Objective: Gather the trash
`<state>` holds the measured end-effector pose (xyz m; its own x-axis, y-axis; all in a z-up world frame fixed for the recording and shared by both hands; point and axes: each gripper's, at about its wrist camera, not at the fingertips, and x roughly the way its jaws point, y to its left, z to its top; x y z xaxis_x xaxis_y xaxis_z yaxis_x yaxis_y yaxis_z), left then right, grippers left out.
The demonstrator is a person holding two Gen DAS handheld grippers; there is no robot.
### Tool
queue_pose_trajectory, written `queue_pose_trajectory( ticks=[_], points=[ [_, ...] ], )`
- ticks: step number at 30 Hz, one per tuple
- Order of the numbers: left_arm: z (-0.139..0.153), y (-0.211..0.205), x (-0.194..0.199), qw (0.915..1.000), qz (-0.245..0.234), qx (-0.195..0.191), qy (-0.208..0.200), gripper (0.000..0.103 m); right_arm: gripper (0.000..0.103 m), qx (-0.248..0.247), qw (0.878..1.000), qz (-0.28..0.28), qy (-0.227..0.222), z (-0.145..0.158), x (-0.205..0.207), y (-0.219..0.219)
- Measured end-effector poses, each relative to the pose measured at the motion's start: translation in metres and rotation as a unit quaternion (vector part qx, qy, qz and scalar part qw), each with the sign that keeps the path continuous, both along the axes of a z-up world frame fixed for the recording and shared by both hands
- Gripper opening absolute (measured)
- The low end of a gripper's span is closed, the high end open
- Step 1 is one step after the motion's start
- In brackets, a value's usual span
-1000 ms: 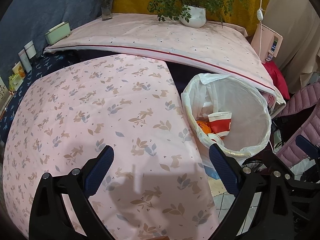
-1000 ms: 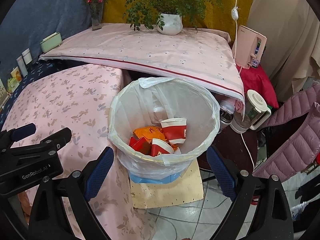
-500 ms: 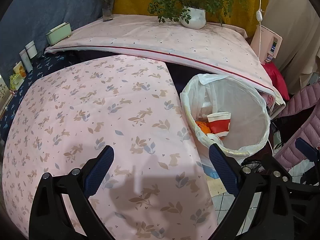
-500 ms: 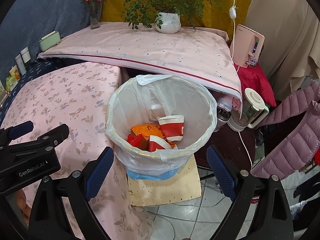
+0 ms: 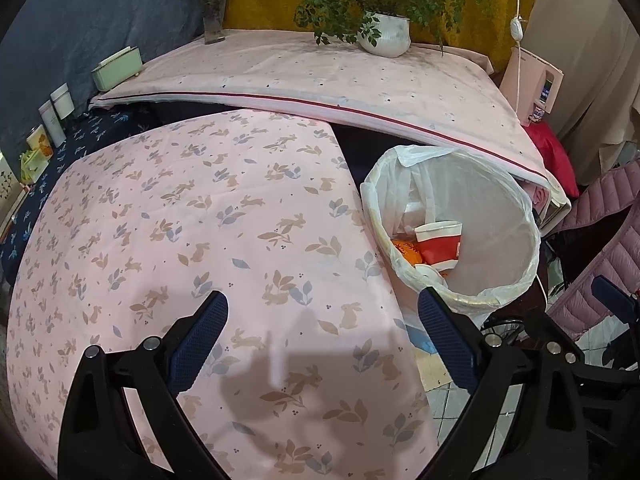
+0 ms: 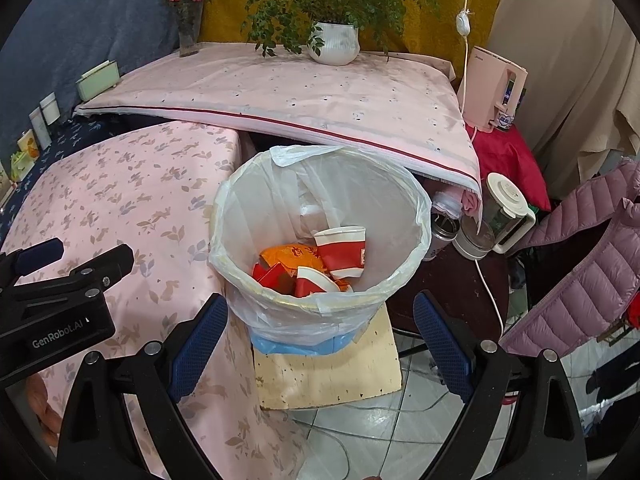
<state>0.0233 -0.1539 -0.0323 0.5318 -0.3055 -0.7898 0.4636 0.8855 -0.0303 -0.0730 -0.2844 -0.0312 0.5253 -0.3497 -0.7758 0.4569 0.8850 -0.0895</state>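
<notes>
A white bin with a plastic liner stands on a wooden block beside the table. Inside lie red-and-white paper cups and an orange wrapper. The bin also shows in the left wrist view at right, with a cup in it. My right gripper is open and empty, above the bin's near rim. My left gripper is open and empty over the pink rabbit-print tablecloth. The left gripper's body shows in the right wrist view at left.
A second pink-covered table behind holds a potted plant, a flower vase and a green box. A pink appliance, a blender and a purple puffer jacket crowd the right. Cables lie on the tiled floor.
Both grippers have drawn back slightly toward me; the bin sits a little farther and lower in both views. Both stay open and empty.
</notes>
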Motion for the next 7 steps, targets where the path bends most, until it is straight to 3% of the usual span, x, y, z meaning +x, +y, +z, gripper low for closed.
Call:
queue_pose_trajectory(
  ticks=[7],
  points=[
    [-0.0004, 0.0024, -0.0018, 1.0, 0.005, -0.003, 0.001, 0.091, 0.09, -0.001, 1.0, -0.001, 0.001, 0.0007, -0.0007, 0.0001]
  ],
)
